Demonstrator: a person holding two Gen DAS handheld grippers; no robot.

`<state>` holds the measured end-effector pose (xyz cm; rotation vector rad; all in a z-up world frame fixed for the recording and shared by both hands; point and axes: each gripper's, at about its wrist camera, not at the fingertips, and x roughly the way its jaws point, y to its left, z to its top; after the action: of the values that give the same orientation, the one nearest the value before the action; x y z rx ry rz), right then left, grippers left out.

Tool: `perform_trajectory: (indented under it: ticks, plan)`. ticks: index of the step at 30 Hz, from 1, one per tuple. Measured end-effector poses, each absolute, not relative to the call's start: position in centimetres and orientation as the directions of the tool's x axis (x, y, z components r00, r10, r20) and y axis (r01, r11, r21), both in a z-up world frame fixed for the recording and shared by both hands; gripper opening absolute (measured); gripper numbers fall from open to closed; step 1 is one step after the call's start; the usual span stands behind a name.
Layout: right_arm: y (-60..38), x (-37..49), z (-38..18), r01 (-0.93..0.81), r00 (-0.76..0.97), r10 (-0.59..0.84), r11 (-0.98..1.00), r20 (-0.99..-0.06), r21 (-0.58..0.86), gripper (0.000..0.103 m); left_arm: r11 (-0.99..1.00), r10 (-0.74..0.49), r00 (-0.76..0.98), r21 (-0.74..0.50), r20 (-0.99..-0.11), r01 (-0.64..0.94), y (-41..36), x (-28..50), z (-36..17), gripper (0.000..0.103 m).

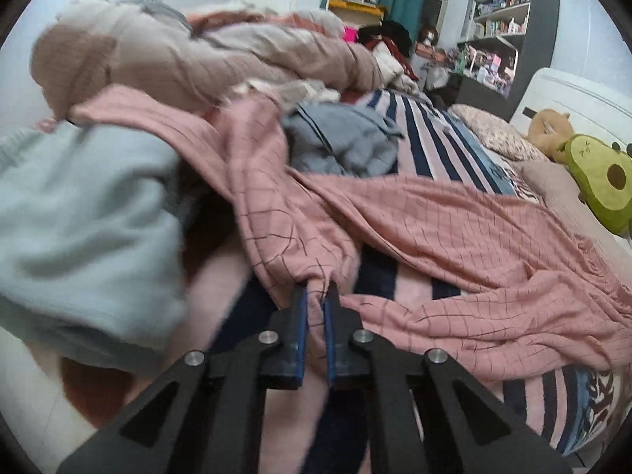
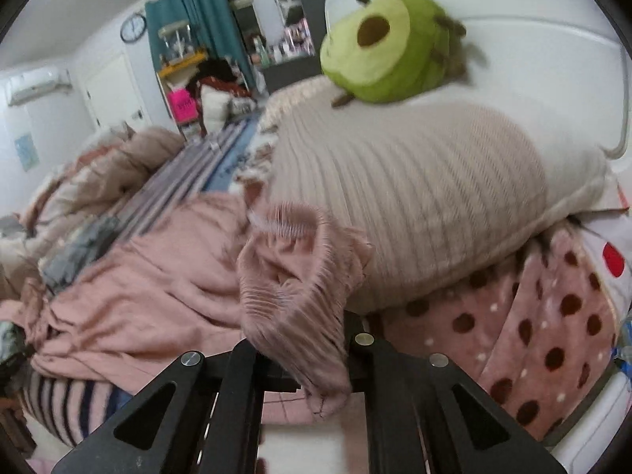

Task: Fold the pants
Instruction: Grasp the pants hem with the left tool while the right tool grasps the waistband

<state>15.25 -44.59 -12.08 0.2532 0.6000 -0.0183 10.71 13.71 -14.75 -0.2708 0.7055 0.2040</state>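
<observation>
Pinched between my left gripper [image 1: 316, 296] fingers, pink checked pants [image 1: 454, 229] hem, my right gripper [image 2: 304, 359] fingertips hidden under bunched waistband [image 2: 292, 296], closure indeterminable, no legible writing.

Both wrist cams low, close over bed [image 1: 446, 126], sharing pink pants [image 1: 454, 229].

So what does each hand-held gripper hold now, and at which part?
The left hand-held gripper pinches the pink checked pants at a bunched edge. The right hand-held gripper is draped by their gathered waistband; its fingertips are hidden.
</observation>
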Motion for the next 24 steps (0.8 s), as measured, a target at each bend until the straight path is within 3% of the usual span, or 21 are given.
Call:
perform_trajectory:
  ticks: [8,10,11,12,14,19,24]
  plan:
    - [-44.4,13.0,-9.0,0.1,0.845,0.017,0.977,-0.535,0.19,0.002,0.941,0.209,0.712,-0.061,-0.67,-0.334,14.8,7.7,-13.6,0.006]
    - [-44.4,12.9,-9.4,0.099,0.839,0.025,0.975,-0.544,0.198,0.002,0.943,0.213,0.714,-0.049,-0.667,-0.328,15.1,7.4,-13.1,0.011]
    - [-44.3,13.0,-9.5,0.1,0.837,0.026,0.975,-0.546,0.2,0.002,0.947,0.204,0.721,-0.054,-0.662,-0.318,15.2,7.3,-12.8,0.024]
    - [-44.2,13.1,-9.7,0.098,0.835,0.03,0.974,-0.549,0.202,0.002,0.953,0.182,0.736,-0.066,-0.652,-0.294,15.2,7.4,-12.2,0.043]
    - [-44.1,13.4,-10.1,0.085,0.834,0.05,0.972,-0.55,0.217,0.002,0.969,0.146,0.756,-0.063,-0.638,-0.24,14.6,7.9,-11.3,0.053]
    - [-43.2,13.9,-10.5,0.041,0.832,0.085,0.976,-0.549,0.212,0.002,0.979,0.179,0.746,0.043,-0.642,-0.198,13.2,12.6,-10.7,0.058]
    - [-42.4,14.4,-10.7,0.006,0.825,0.104,0.981,-0.556,0.192,0.002,0.938,0.345,0.696,0.241,-0.63,-0.248,13.7,19.1,-11.5,0.058]
